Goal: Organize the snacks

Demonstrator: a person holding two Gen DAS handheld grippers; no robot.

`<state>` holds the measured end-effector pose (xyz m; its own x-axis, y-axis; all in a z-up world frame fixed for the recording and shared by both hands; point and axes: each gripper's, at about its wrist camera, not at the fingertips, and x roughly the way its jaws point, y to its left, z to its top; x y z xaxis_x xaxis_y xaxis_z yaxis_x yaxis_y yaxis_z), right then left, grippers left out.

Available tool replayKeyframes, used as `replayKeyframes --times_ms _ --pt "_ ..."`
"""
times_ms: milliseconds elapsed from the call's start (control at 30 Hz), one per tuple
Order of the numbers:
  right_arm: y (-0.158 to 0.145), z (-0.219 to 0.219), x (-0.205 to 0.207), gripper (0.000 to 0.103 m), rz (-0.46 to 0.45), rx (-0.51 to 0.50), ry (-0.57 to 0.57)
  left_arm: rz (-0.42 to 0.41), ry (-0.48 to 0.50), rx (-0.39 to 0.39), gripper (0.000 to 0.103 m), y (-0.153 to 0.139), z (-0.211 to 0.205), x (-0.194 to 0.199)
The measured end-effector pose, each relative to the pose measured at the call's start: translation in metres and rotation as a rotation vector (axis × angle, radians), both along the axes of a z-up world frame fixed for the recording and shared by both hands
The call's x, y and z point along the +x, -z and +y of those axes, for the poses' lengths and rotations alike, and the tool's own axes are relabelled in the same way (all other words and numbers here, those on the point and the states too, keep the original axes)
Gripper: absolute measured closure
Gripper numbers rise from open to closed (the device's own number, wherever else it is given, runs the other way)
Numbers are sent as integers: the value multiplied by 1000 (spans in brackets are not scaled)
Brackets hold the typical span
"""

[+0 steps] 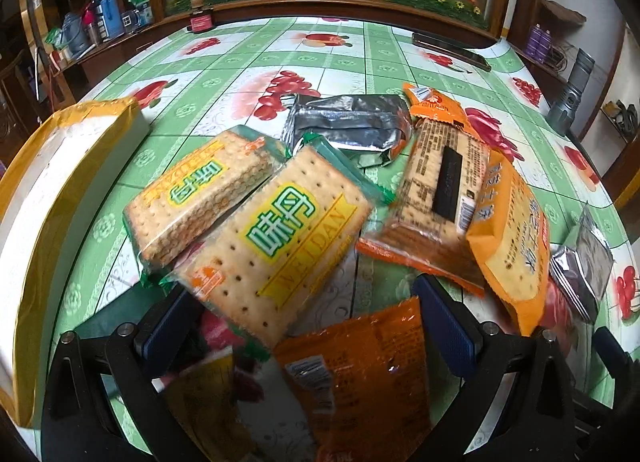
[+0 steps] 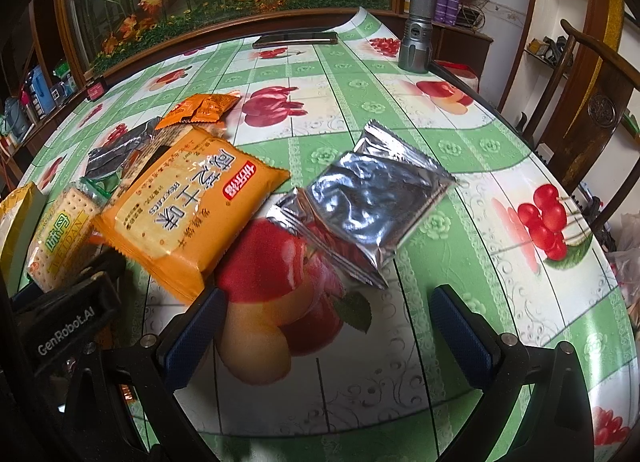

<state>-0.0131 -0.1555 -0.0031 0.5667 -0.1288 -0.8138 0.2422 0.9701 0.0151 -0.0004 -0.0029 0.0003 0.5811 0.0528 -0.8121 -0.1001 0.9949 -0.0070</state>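
Note:
Snack packs lie piled on a green fruit-print tablecloth. In the left wrist view, two green Weidan cracker packs lie ahead, with a silver pack, a clear orange-edged cracker pack and an orange biscuit pack to the right. My left gripper is open, its jaws standing either side of a dark orange pack and the near Weidan pack's corner. My right gripper is open and empty above the tablecloth, just short of two silver foil packs and the orange biscuit pack.
A white box with yellow tape stands at the left. A phone lies at the far edge, also in the right wrist view. A grey flashlight stands at the far right corner. A wooden chair is beside the table.

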Motion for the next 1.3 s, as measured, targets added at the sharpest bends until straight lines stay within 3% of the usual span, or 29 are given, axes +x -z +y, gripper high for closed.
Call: replayKeyframes --times_ms 333,400,433,467,533,567,633,733,767,800,833,933,1033,1067,1167,1233,1300 --pt "-2 3 -16 0 44 15 -65 195 79 -9 0 -4 12 -20" --pt "-2 4 -20 0 44 15 -64 243 102 -21 2 -6 15 -24" --pt "-2 5 -21 0 47 16 -64 252 116 -40 9 -9 16 -27" --pt "-2 6 -22 0 49 16 -66 251 129 -74 14 -13 19 -33" --pt "-2 6 -24 0 49 17 -68 250 164 -158 33 -26 25 -45" --pt "-2 6 -25 0 51 15 -74 238 176 -170 33 -34 27 -49" --pt "-2 8 -26 0 62 9 -90 153 207 -159 33 -62 35 -64" --pt "-3 8 -24 0 80 13 -95 -63 234 -101 32 -116 53 -94" --pt "-3 9 -24 0 73 10 -93 -133 235 -93 28 -132 63 -101" --pt "-2 10 -24 0 58 7 -94 -168 227 -100 12 -142 73 -104" --pt "-2 11 -25 0 44 3 -95 -168 213 -120 4 -147 83 -101" --pt "-3 15 -18 1 74 10 -102 -30 115 -155 4 -144 115 -81" --pt "-15 24 -12 25 115 54 -125 -7 79 -148 8 -137 136 -77" --pt "-21 33 -11 24 110 99 -174 7 83 -159 8 -133 141 -76" --pt "-35 67 -14 27 103 155 -322 50 129 -185 25 -120 143 -72" --pt "-40 87 -17 28 109 197 -393 83 179 -202 50 -112 138 -69" --pt "-41 106 -17 32 120 176 -433 105 237 -230 56 -107 133 -69"
